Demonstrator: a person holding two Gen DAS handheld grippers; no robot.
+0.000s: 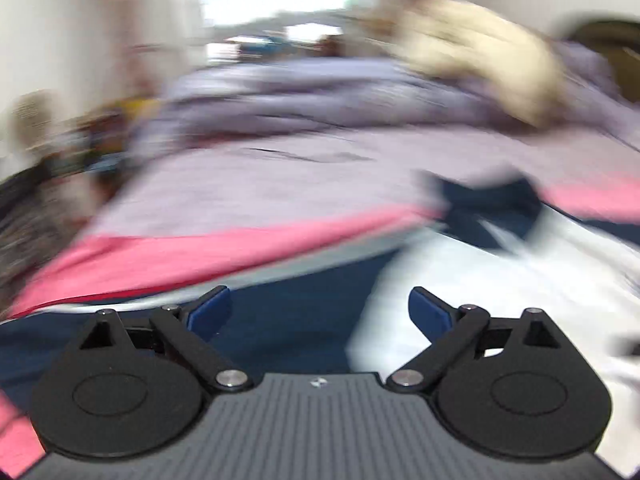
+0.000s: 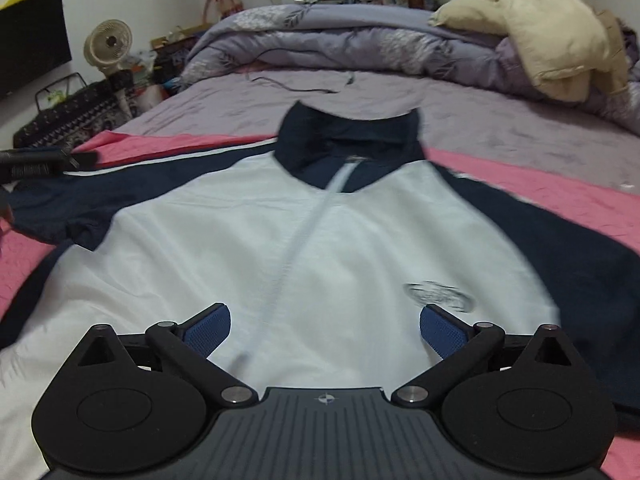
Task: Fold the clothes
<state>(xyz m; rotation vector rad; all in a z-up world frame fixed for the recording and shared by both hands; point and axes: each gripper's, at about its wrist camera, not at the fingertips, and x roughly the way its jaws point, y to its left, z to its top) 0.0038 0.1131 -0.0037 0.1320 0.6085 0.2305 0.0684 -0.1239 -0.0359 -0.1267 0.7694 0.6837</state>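
Note:
A white jacket [image 2: 224, 248] with navy sleeves, navy collar [image 2: 348, 152] and a front zip lies flat, face up, on a pink sheet [image 2: 540, 196] on the bed. My right gripper [image 2: 324, 330] is open and empty, just above the jacket's lower front. My left gripper [image 1: 320, 314] is open and empty over the jacket's navy sleeve [image 1: 288, 320], with the white body [image 1: 460, 280] to its right; that view is blurred by motion. The left gripper also shows at the left edge of the right wrist view [image 2: 44, 162].
A rolled purple quilt [image 2: 340, 40] and a cream coat [image 2: 532, 28] lie at the bed's far end. A black cable [image 2: 304, 86] lies on the purple sheet. A fan [image 2: 110, 46], a patterned bag [image 2: 68, 118] and clutter stand left of the bed.

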